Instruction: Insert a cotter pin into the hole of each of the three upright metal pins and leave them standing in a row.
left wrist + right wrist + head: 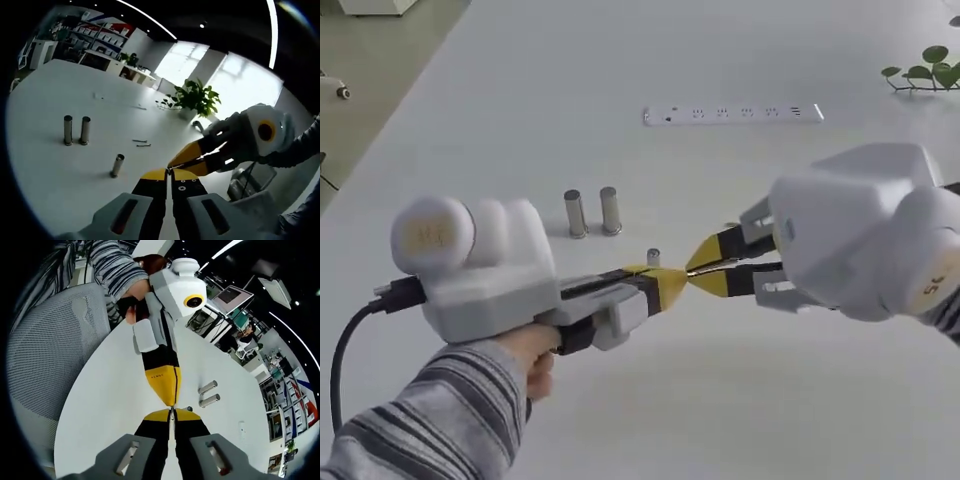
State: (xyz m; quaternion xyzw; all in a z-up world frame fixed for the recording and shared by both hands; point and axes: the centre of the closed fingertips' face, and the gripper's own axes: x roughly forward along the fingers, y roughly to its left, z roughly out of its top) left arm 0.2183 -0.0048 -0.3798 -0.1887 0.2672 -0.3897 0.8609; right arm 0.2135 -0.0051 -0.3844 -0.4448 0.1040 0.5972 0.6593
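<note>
Left tongs (675,283), right tongs (692,272) both clenched, tips touching; contents too small to tell. Likely cotter pin regrip; next, align to metal pin (653,257) just beyond tips.

Three metal pins (575,213) (610,210) (653,257) stand on one table (620,400). Two cotter pins (139,141) (143,145) lie loose. One power strip (732,114). One plant (928,70). Two hand-held grippers: the left hand-held gripper (678,280) and the right hand-held gripper (692,270).

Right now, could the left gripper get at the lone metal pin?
Probably yes: the lone metal pin stands just past the left gripper, with bare table around it. Its jaws are shut, though, tip to tip with the right gripper.
</note>
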